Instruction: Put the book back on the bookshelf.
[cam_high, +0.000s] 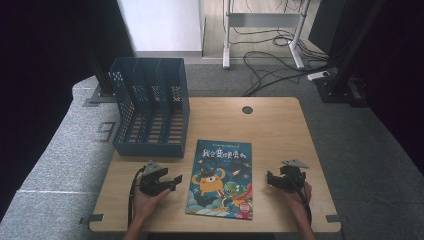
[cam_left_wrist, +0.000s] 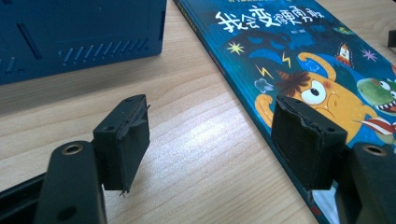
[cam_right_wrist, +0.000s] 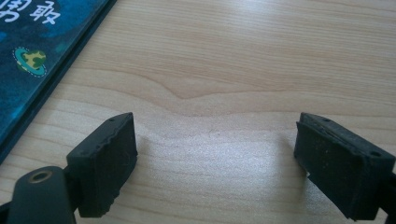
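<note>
The book (cam_high: 221, 180) is seen lying flat, cover up, near the front middle of the table (cam_high: 280, 130), its long axis running from the near edge toward the far edge with a slight lean. The title is at the far end, so the cover is read from the person's side. The left gripper (cam_high: 172, 181) is held just left of the book, its jaws spread with nothing between them; in the left gripper view the book's (cam_left_wrist: 299, 60) edge is seen just beside one pad, and whether it is touched cannot quite be told. The right gripper (cam_high: 270, 179) is held to the book's right, a little apart, jaws wide over bare wood (cam_right_wrist: 224, 84), a corner of the book (cam_right_wrist: 32, 60) showing at the side. A blue rack (cam_high: 150, 107) is stood at the far left corner of the table. The surface is pale wood grain; grey carpet (cam_high: 65, 145) is laid around it, cables (cam_high: 280, 65) are trailed on the floor behind, and dark curtains (cam_high: 45, 60) are hung at both sides.
</note>
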